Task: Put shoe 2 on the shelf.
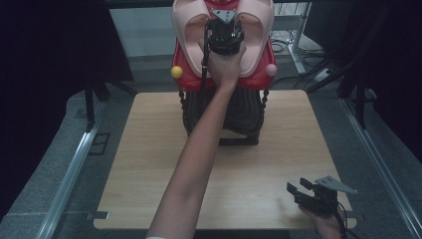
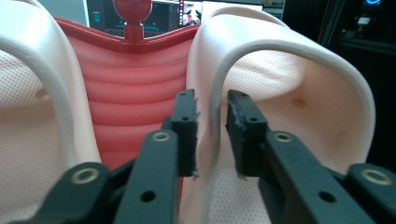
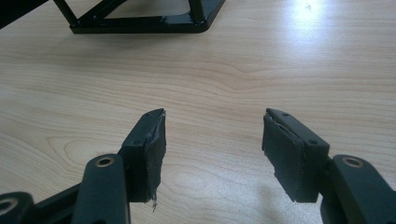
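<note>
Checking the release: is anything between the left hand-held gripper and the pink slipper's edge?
Nothing visible. The left hand-held gripper straddles the pink slipper rim, its pads just off it, no other object between them.

two pink slippers (image 1: 191, 30), one red rack (image 1: 224, 79), two grippers (image 1: 225, 37)

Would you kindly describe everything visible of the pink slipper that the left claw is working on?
The slipper is pale pink, soft foam or rubber by its look, with a smooth raised rim and a dotted inner surface. It stands upright on the red rack at the table's far edge, beside a matching second slipper. Its inner rim runs between the left claw's jaws, which stand slightly apart and do not visibly press it.
</note>
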Demonstrator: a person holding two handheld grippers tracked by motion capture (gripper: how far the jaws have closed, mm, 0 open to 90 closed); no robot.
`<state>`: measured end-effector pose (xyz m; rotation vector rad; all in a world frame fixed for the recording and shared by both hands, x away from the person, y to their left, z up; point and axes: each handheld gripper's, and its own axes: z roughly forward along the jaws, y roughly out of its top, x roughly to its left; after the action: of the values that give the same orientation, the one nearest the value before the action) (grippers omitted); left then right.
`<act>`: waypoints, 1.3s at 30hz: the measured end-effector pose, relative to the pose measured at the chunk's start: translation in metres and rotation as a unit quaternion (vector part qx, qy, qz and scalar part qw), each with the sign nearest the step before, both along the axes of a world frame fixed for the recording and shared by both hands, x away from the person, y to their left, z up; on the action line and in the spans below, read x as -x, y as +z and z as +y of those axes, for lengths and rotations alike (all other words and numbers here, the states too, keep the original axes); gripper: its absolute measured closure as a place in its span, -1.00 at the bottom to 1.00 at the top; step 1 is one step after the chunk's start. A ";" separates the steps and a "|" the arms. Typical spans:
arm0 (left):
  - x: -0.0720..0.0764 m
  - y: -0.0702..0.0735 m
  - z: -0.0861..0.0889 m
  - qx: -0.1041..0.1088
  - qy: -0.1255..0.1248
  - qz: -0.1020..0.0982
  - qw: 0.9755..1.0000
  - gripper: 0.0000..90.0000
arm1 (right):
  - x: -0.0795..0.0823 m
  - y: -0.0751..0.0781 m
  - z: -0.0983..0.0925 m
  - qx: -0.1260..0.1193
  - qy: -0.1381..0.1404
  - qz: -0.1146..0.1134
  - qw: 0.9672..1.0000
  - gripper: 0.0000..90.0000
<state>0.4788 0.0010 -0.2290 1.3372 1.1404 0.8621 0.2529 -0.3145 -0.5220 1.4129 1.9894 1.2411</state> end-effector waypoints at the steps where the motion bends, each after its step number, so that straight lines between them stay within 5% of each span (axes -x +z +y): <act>1: 0.000 0.000 0.001 0.002 -0.008 0.004 1.000 0.50 | 0.000 0.000 0.000 0.000 0.000 0.000 1.000 -0.11; 11: 0.019 -0.002 0.018 0.009 -0.056 -0.004 0.998 0.17 | 0.000 0.000 0.002 0.003 0.001 0.000 1.000 -0.11; 19: 0.036 -0.012 0.037 0.015 -0.107 0.004 0.994 0.11 | 0.000 -0.001 0.004 0.007 -0.002 0.001 1.000 -0.11; 25: 0.055 -0.023 0.053 0.023 -0.140 0.004 0.990 0.07 | -0.001 -0.003 0.006 0.013 -0.001 0.004 1.000 -0.11; 33: 0.084 -0.043 0.067 -0.003 -0.175 -0.004 0.985 0.04 | 0.000 -0.003 0.006 0.015 -0.001 0.005 1.000 -0.12; 39: 0.108 -0.060 0.078 -0.016 -0.211 -0.012 0.977 0.02 | 0.001 -0.002 0.006 0.015 -0.005 0.003 1.000 -0.12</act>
<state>0.3708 0.0793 -0.2892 1.5187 0.7822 0.5841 0.2521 -0.3083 -0.5244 1.4119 1.9949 1.2001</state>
